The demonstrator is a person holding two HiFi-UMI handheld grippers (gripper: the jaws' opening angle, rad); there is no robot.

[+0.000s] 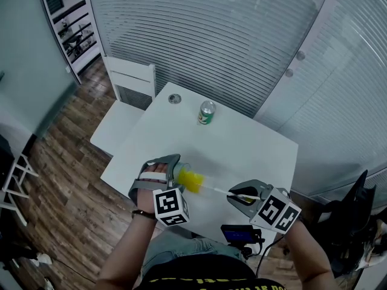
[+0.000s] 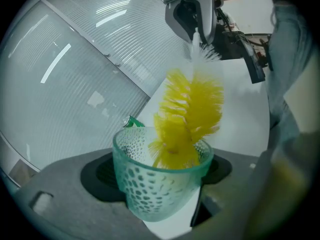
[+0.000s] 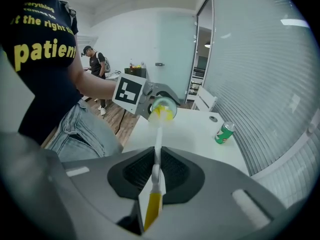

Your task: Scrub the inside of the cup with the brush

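Pale green and dimpled, the cup [image 2: 162,184] sits at the left, clamped between the two fingers of the left gripper [image 1: 176,174], one pad on each side of its wall. It is held off the counter [image 1: 254,150], over the near edge. It is tipped so that its mouth faces to the right, towards the other hand.

From the mouth comes the brush [image 2: 190,114]. The tip of its yellow bristles is already inside the rim, but the bigger part of the head is outside. Its long axis runs almost straight from the cup to the right gripper [image 1: 233,195], and the thin white handle lies along this line. The fingers of the right gripper are closed tight on the handle near its end, so this hand is the one which drives the brush.

In my judgement, the coming move depends on this line. The brush should go to the left along its own axis, deeper into the cup, while the left hand keeps the mouth turned to it. A push off the axis may catch the bristles on the rim.

There is enough room. The counter beyond the hands is bare, and the green can [image 1: 207,112] stands well apart at the far side. The near edge lies just under the hands, so a dropped cup could fall off.
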